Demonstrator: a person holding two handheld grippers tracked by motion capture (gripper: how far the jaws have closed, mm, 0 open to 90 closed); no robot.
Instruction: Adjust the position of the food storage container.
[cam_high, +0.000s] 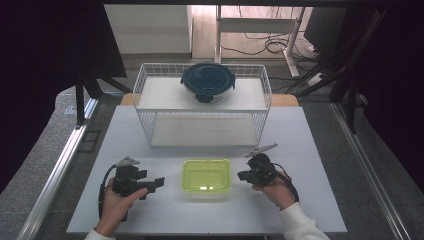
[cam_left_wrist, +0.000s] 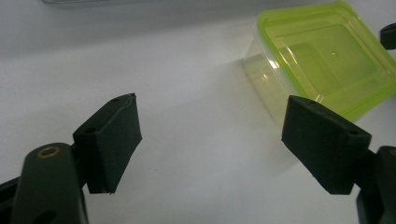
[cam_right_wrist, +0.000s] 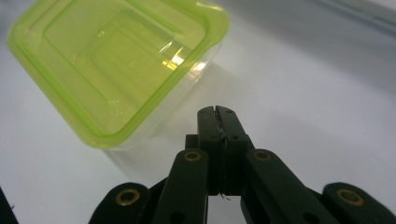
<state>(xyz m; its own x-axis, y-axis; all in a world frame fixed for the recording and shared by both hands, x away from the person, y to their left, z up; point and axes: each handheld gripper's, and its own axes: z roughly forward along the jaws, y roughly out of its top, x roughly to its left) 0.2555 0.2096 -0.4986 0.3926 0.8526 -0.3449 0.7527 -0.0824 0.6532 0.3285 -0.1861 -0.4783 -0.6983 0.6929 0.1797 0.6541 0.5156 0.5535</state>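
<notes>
Container work is the step in hand: the small square box of clear plastic with a yellow-green lid (cam_high: 206, 177) sits on the white table (cam_high: 300, 140), between my two grippers and close to the near edge. Behind it stands the white wire basket with two shelves (cam_high: 150, 90), and on its upper shelf rests a round glass container with a dark blue lid (cam_high: 208, 81).

My left gripper (cam_high: 156, 183) has its jaws wide apart and they hold nothing; in the left gripper view the box (cam_left_wrist: 322, 70) lies ahead and to the right of the pads, not between them. My right gripper (cam_high: 242, 175) has its jaws pressed fully together on nothing, and its tip is just beside the right wall of the box without touching it, as I judge from the right gripper view (cam_right_wrist: 116, 70).

To do this step well, I think I should first bring the left gripper more square to the box, so that one pad goes to each side of a wall or of the whole body. The clear plastic is smooth and light, so I would close slowly. The closed right gripper can serve as a stop on the other side, so the box does not slide away. I would grip low on the body, not on the lid rim, because the lid could pop off.
</notes>
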